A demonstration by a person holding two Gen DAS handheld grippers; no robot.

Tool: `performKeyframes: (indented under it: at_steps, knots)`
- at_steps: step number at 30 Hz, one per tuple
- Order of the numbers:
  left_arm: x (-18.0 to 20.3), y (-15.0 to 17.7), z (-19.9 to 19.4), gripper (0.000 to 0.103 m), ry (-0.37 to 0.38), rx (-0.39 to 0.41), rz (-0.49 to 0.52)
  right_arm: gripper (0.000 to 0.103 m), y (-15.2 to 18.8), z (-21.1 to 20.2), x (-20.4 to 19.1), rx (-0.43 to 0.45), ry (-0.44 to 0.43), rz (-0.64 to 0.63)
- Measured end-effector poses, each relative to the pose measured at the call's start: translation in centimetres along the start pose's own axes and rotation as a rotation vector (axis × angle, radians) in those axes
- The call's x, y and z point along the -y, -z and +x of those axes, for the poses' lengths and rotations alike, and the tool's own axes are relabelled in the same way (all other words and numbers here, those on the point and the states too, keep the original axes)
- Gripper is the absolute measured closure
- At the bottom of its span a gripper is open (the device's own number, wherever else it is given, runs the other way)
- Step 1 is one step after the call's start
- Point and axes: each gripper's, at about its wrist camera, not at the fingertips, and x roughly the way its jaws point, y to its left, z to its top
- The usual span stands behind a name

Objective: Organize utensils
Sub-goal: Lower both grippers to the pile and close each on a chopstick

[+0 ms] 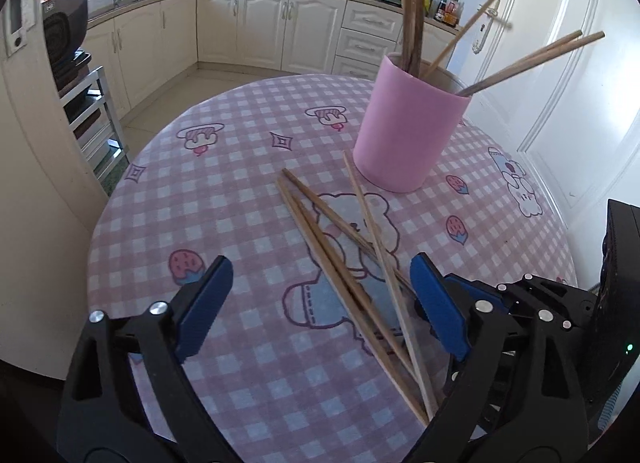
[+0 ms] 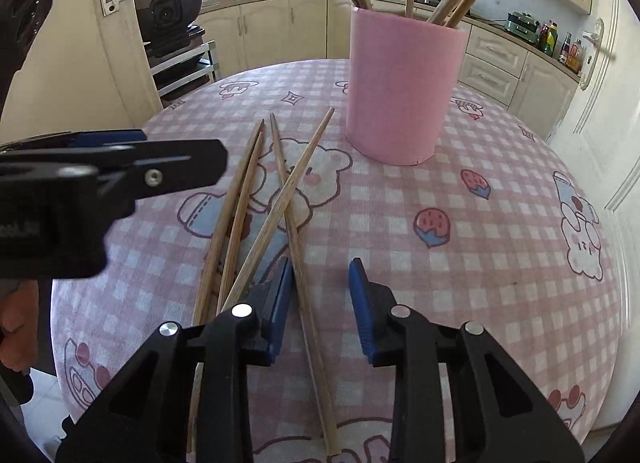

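1. My left gripper point(image 1: 320, 299) is wide open above the desk point(image 1: 248, 191) and holds nothing.
2. My right gripper point(image 2: 320, 303) is open too, low over the loose chopsticks point(image 2: 256, 199); one stick passes between its fingers.
3. I see four chopsticks lying crossed on the checked cloth, near the pink cup point(image 2: 400, 83).
4. The cup stands upright with more chopsticks inside.

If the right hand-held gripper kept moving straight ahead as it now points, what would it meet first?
Probably the pink cup holding chopsticks. The right hand-held gripper is open, with one loose chopstick lying between its fingers on the table; depth is hard to judge.
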Motion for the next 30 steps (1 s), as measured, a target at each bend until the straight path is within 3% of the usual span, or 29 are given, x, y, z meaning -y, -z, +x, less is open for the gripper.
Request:
performKeyframes:
  at_steps: [4, 6, 10, 14, 18, 30]
  knots:
    - [1.5, -1.2, 2.0, 0.026, 0.007, -0.045, 0.011, 0.078, 0.1, -0.2, 0.6, 0.004, -0.034, 0.029]
    - [2.2, -1.7, 3.0, 0.044, 0.006, -0.079, 0.015, 0.078, 0.1, -0.3, 0.9, 0.004, -0.048, 0.046]
    - [3.5, -2.2, 4.8, 0.06, -0.004, -0.141, 0.051, 0.079, -0.1, -0.2, 1.3, 0.003, -0.057, 0.054]
    - [3.6, -2.3, 6.2, 0.09, -0.009, -0.176, 0.052, 0.079, -0.2, -0.1, 1.4, 0.002, -0.059, 0.051]
    - [3.2, -2.1, 5.1, 0.096, 0.006, -0.16, 0.055, 0.08, -0.5, 0.0, 1.6, -0.001, -0.063, 0.058]
    - [-1.8, -1.3, 1.9, 0.097, 0.003, -0.112, -0.017, 0.078, -4.4, 2.9, -0.6, -0.05, -0.073, -0.03]
